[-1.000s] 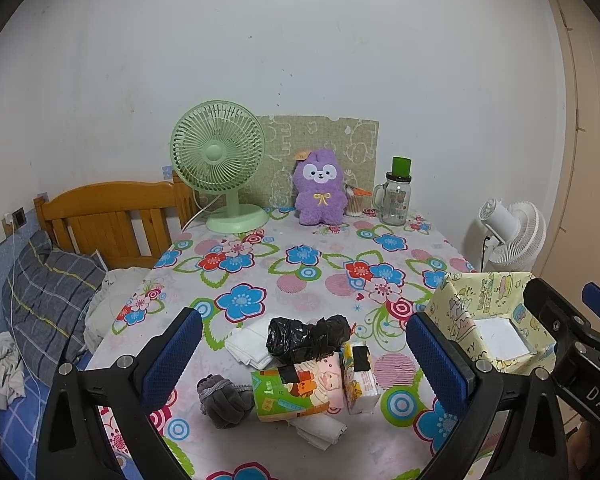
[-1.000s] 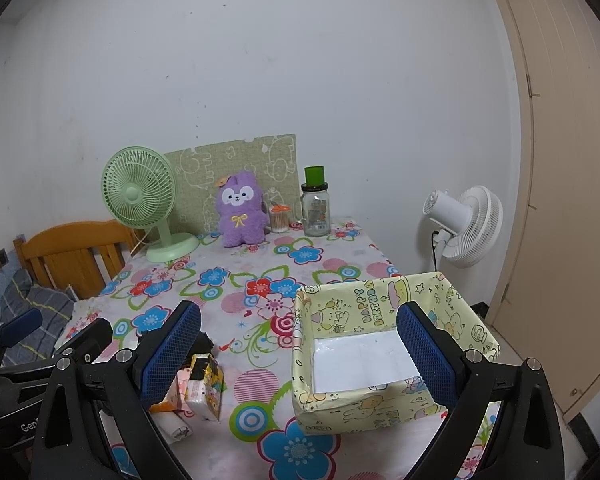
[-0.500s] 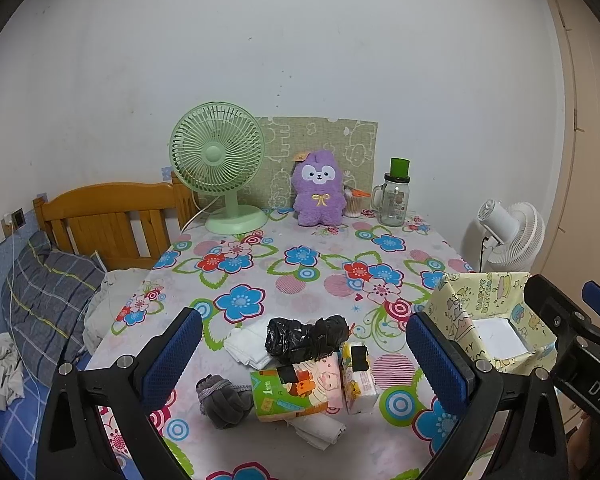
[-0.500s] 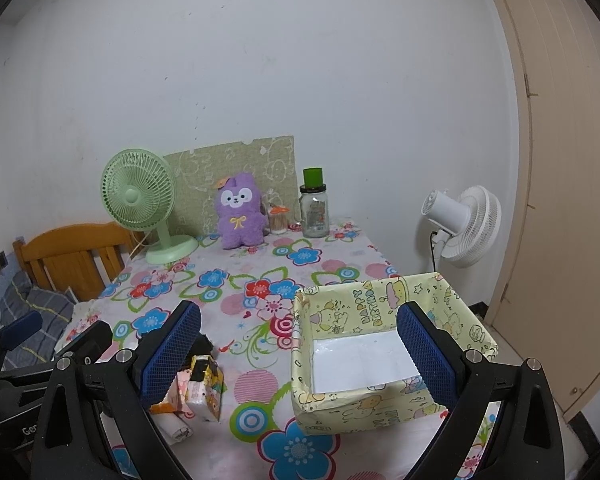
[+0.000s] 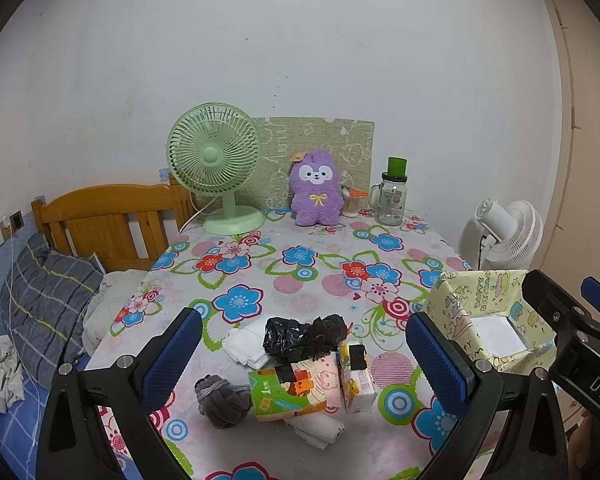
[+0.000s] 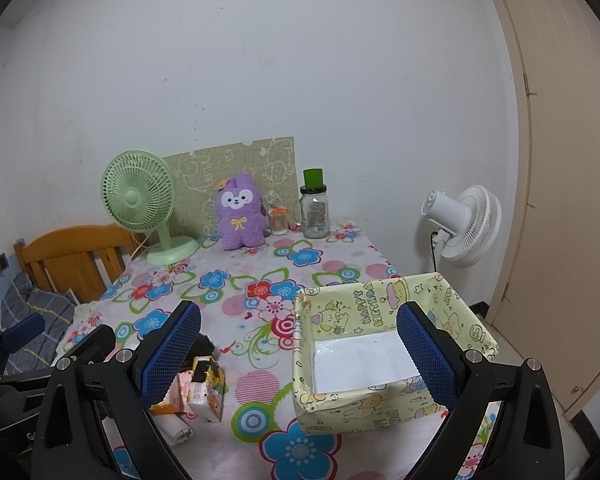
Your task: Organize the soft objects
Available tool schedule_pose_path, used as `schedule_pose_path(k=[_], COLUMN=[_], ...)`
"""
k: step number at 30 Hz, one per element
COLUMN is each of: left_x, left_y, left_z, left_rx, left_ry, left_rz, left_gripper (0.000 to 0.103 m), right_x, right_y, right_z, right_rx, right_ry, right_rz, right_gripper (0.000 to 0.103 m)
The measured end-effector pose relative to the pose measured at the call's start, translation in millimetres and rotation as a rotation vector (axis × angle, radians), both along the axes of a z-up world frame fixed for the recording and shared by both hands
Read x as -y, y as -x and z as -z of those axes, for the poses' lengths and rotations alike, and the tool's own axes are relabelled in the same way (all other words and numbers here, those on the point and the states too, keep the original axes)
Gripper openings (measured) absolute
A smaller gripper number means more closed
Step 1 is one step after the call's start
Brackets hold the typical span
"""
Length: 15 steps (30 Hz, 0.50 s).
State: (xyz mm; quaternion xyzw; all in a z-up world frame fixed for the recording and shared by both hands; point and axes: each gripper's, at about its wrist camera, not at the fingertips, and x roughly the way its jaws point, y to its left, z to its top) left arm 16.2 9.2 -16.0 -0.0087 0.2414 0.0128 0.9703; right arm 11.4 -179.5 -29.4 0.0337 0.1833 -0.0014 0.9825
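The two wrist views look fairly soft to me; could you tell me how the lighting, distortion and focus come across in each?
Left wrist view: even, flat indoor light, no hard shadows; fisheye bends the door frame and darkens the corners; the purple plush is reasonably sharp. Right wrist view: same soft light, the door bows strongly; the yellow box shows a pale sheen on its white floor.

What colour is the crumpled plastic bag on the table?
Black; the crumpled plastic bag shows best in the left wrist view.

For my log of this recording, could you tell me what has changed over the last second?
Nothing visibly changed. Both the left gripper and right gripper hover open and hold nothing; the pile of soft items and the yellow box lie as before.
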Motion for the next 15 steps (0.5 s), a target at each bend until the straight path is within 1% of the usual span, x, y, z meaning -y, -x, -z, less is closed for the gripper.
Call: schedule_pose_path(k=[6, 11, 15], left_x=[2.1, -1.0, -3.5], left_y=[-1.2, 0.2, 0.5], left_z=[0.7, 2.0, 2.9], left_rx=[0.004, 0.001, 0.0], left_ry=[-0.003, 0.018, 0.018], left_rz=[0.005, 0.005, 0.004], left_gripper=[0.102, 0.102, 0.102], right_x=[-0.8, -2.4, -3.4], right_y=[0.4, 0.8, 0.4], right_z=[-0.9, -1.7, -1.3], right_rx=[0.001, 0.003, 0.003], right_ry=[0.002, 0.0, 0.001], right_rz=[0.001, 0.0, -0.002], right_gripper=[0.1, 0.1, 0.1])
